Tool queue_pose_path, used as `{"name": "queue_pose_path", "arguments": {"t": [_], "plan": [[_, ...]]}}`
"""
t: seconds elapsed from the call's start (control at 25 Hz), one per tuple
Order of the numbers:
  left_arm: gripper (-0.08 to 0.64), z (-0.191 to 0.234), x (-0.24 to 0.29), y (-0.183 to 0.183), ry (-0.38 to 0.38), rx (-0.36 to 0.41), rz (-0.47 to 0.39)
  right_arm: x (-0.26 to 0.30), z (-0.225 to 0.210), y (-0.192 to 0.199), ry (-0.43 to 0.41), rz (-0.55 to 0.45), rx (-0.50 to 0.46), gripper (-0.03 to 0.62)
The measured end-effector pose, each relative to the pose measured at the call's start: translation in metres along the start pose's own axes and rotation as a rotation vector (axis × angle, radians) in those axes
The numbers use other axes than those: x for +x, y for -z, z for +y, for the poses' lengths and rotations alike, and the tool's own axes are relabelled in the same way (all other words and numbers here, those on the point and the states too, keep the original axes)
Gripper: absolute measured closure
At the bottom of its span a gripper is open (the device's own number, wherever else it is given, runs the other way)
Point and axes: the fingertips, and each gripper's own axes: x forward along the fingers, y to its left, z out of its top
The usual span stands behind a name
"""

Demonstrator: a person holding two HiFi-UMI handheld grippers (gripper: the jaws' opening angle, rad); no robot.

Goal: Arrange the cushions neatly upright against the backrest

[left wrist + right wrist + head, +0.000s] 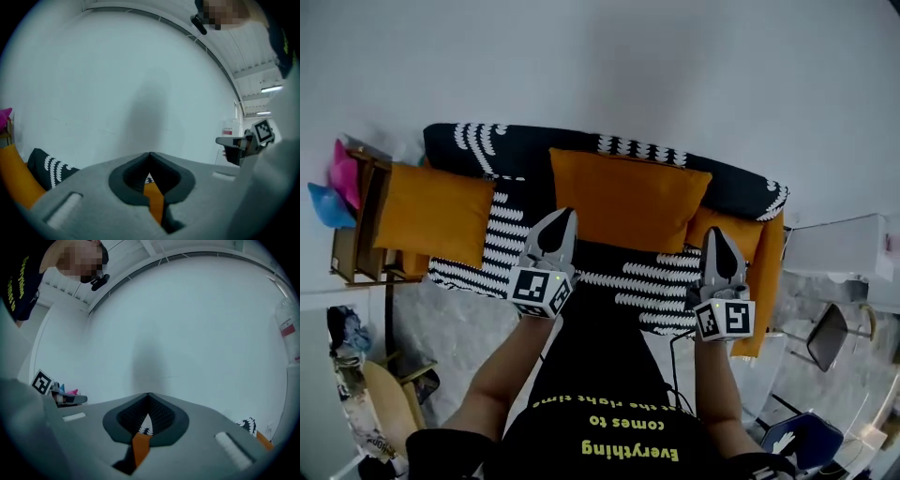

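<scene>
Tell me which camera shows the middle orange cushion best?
Head view: the middle orange cushion shows almost whole, upright against the backrest. Each gripper view catches only an orange sliver past its closed jaws, possibly it.

pale wall (628, 56), grey floor (455, 328), wooden shelf (367, 230)

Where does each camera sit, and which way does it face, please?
Head view: on the person's head, steeply down at sofa and orange cushions; forearms, left gripper, right gripper show.
Left gripper view: on the left gripper, along shut jaws at the white wall; right gripper at right.
Right gripper view: on the right gripper, at that wall; left gripper at left.
Shared: wall, orange cushion sliver below the jaws.
</scene>
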Motion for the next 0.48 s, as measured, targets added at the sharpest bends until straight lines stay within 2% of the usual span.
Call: {"name": "queue_pose_path", "arguments": {"t": [0.32,0.48], "plan": [[0.561,-0.012,-0.015,-0.022,-0.009,0.008,0.0,-0.007,0.008,-0.023,-0.016,-0.031,0.05,0.581],[0.561,-0.031,-0.012,-0.022,0.095,-0.09,-0.038,-0.001,0.014,-0.027,-0.059,-0.026,0.066,0.581]]}}
